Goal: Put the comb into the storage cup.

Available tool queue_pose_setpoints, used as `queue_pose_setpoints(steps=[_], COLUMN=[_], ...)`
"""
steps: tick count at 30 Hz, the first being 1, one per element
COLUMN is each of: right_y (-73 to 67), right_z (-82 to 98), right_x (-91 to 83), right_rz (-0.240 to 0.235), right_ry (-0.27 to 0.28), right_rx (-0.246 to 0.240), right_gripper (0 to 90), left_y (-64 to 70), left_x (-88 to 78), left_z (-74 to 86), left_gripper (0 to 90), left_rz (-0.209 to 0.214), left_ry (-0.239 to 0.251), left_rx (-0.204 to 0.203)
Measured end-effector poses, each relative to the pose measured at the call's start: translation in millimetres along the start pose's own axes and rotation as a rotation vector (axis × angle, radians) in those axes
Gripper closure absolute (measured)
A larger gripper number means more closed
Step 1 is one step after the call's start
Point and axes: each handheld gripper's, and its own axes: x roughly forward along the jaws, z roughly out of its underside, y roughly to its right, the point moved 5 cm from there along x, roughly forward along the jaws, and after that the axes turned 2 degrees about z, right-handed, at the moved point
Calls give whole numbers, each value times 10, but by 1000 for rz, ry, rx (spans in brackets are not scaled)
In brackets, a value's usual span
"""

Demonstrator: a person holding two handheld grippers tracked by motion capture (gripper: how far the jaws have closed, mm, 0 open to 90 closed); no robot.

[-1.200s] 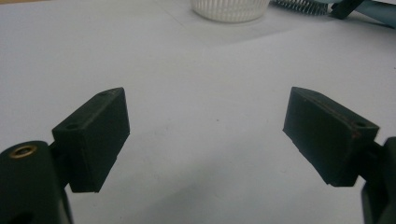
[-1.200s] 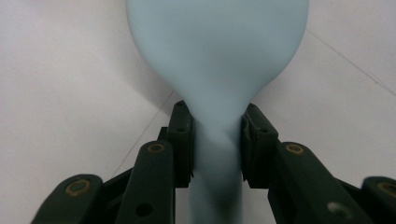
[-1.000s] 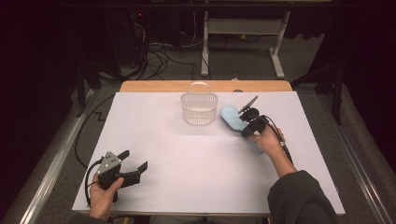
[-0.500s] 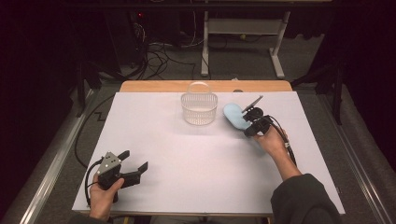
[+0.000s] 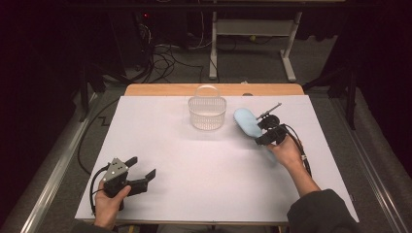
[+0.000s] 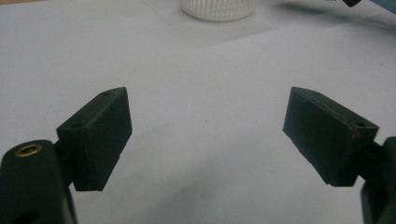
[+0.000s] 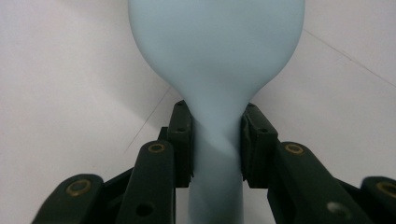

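A light blue paddle-shaped object (image 5: pixel 245 122) with a rounded head and a narrow handle is held just above the white table, to the right of a clear plastic basket (image 5: pixel 207 112). My right gripper (image 5: pixel 262 129) is shut on its handle; in the right gripper view both pads press the neck (image 7: pixel 215 140) below the wide head (image 7: pixel 215 46). My left gripper (image 5: pixel 143 166) rests near the front left corner, jaws wide apart with bare table between them (image 6: pixel 208 135). The basket's base (image 6: pixel 218 8) appears far off in the left gripper view.
The white sheet (image 5: pixel 194 165) covers the table, with a wooden strip (image 5: pixel 165 90) along the far edge. Cables and a metal stand's legs (image 5: pixel 286 58) lie on the floor beyond. A dark floor runs along both sides of the table.
My right hand has shifted a little to the right with the blue object, away from the basket. The left hand has stayed put.
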Motion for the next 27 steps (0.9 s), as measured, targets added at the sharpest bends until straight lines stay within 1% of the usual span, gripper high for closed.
queue_pose_setpoints(steps=[3,5,6,8,10,13,18,20,23,26,27], right_y=[-19,-42,-57,-90,-122,-146,-186,-223,-246,-276,-287], right_z=[40,59,65,72,79,89,140,176,202,239,250], right_x=[-25,-35,-42,-62,-84,-118,-179,-221,-239,-259,-265], right_rz=[-14,-25,-27,-33,-37,-43,-53,-66,-73,-87,-90], right_ry=[9,15,19,29,33,46,66,79,84,93,93], right_rx=[9,10,8,-1,-3,-17,-17,-27,-27,-26,-33], right_gripper=[706,706,706,706,706,706,706,706,706,706,706], left_y=[6,21,28,39,41,40,50,52,53,65,75], left_x=[4,13,16,20,24,20,20,25,25,34,36], left_z=[-1,3,3,0,-1,-4,-7,-8,-6,-20,-26], left_gripper=[164,164,164,164,164,164,164,163,162,161,161], left_rz=[8,11,11,17,21,14,11,13,16,16,18], left_ry=[-4,-11,-14,-16,-16,-11,-11,-13,-17,-10,-7], left_rx=[3,14,22,26,22,24,33,32,30,23,25])
